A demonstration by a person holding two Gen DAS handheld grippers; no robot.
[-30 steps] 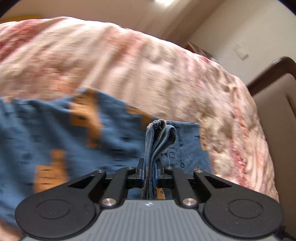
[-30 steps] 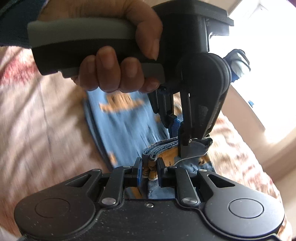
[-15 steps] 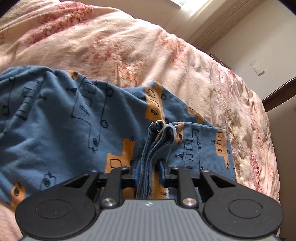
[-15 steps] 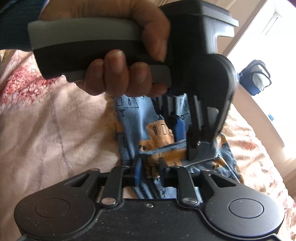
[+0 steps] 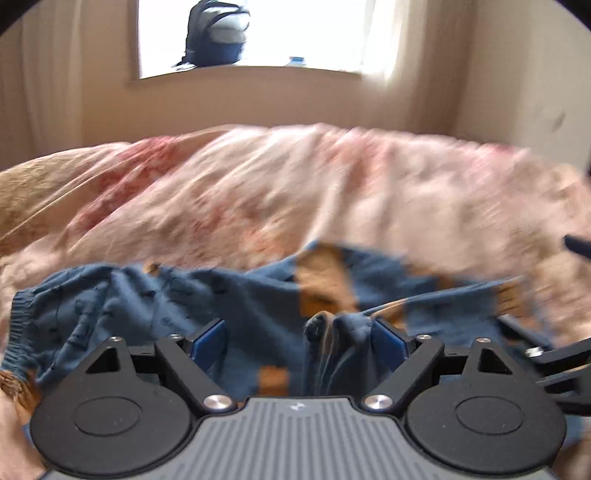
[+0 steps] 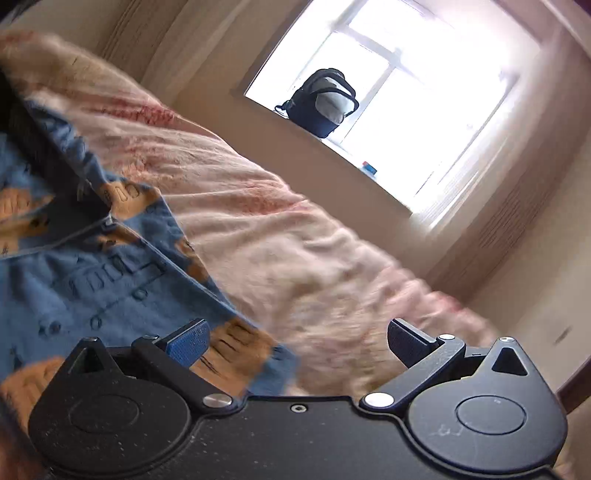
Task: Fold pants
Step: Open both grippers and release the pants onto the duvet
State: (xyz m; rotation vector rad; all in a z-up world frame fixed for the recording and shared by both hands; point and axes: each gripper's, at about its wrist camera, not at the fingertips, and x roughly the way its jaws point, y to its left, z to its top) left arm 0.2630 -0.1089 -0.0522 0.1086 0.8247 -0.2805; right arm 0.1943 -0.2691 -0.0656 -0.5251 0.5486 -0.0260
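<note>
The blue pants [image 5: 229,306] with orange patches lie folded on the pink floral bed cover [image 5: 280,192]. My left gripper [image 5: 301,341] is open just above them; a bunched cuff [image 5: 338,325] of the pants stands loose between its spread jaws. Its elastic waistband [image 5: 18,325] is at the far left. In the right wrist view the pants [image 6: 92,273] lie at lower left. My right gripper [image 6: 297,339] is open and empty over their corner and the bed cover [image 6: 295,251].
A window with a dark backpack [image 5: 216,31] on its sill is beyond the bed; it also shows in the right wrist view [image 6: 325,103]. Part of the other gripper [image 5: 554,354] shows at the left wrist view's right edge. Walls stand close behind the bed.
Both grippers were shut on the bunched pant cuffs and have opened, letting the fabric go. Both cameras have tilted up towards the window and are blurred by motion.
</note>
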